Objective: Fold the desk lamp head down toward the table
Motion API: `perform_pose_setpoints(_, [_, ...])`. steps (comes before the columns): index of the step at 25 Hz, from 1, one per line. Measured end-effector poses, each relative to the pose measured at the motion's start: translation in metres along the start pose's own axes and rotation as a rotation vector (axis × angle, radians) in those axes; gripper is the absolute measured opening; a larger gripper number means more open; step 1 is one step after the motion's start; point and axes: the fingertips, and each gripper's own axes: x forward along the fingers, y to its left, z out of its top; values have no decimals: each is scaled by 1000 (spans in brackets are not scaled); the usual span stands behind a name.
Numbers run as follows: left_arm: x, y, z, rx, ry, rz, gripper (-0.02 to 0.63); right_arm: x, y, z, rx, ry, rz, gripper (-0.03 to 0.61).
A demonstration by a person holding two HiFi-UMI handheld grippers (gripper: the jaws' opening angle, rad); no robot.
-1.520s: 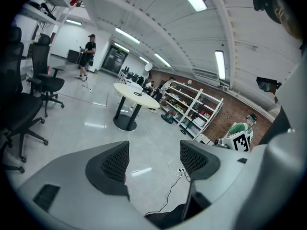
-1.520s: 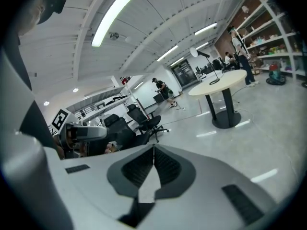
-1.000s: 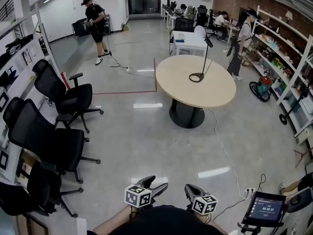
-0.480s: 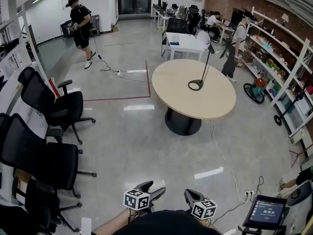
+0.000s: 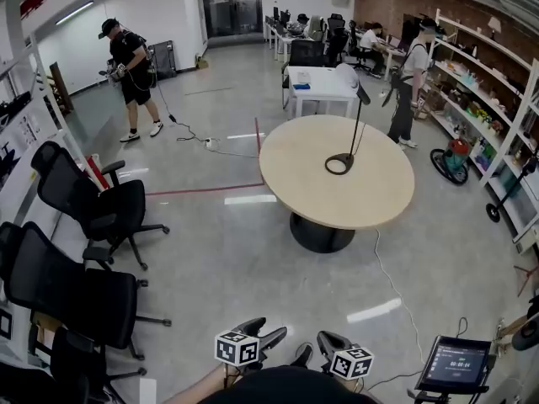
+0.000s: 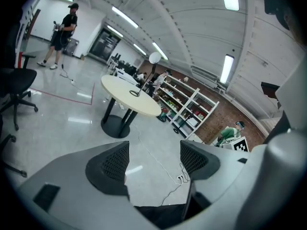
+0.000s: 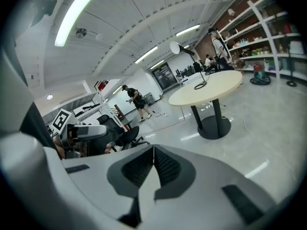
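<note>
Nearer in the head view than a second ago, the desk lamp (image 5: 357,127) stands upright right of centre on the round table (image 5: 295,183), head still raised. Well short of the table, the left gripper (image 6: 152,159) gapes wide and empty, while the right gripper (image 7: 153,163) is pinched together on nothing. A shove instead of a grip could tip the slim lamp over on its ring base, and the white cable (image 5: 392,280) trailing from the table could snag a foot.
</note>
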Motion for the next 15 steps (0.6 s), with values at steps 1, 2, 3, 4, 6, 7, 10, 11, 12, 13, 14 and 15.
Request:
perform_pose_setpoints(1, [7, -2, 13, 6, -18, 11, 344, 5, -9, 16, -1, -16, 12, 5])
perform_pose_setpoints(2, [15, -5, 26, 13, -37, 21, 344, 10, -18, 31, -6, -30, 25, 5])
perform_pose_setpoints(3, [24, -9, 38, 19, -53, 29, 344, 14, -25, 45, -14, -43, 40, 5])
perform_pose_setpoints(4, [33, -12, 49, 26, -65, 37, 344, 19, -30, 58, -23, -54, 58, 5])
perform_pose_setpoints(6, [48, -17, 64, 38, -76, 50, 344, 27, -36, 77, -35, -66, 100, 5])
perform_pose_setpoints(7, [54, -19, 69, 44, -77, 54, 344, 30, -38, 82, -39, -66, 119, 5])
perform_pose_setpoints(10, [69, -22, 75, 41, -69, 73, 344, 39, -49, 87, -30, -43, 152, 5])
perform_pose_setpoints(11, [72, -21, 76, 32, -66, 82, 344, 41, -53, 88, -20, -36, 159, 5])
perform_pose_setpoints(12, [75, -21, 77, 21, -63, 91, 344, 42, -57, 89, -12, -32, 163, 5])
perform_pose_setpoints(13, [79, -19, 78, 13, -61, 99, 344, 43, -62, 91, -7, -32, 165, 5])
perform_pose_setpoints(14, [83, -19, 80, 7, -59, 104, 344, 44, -68, 93, -4, -32, 165, 5])
perform_pose_setpoints(15, [87, -18, 81, 5, -56, 108, 344, 45, -73, 95, 1, -33, 164, 5])
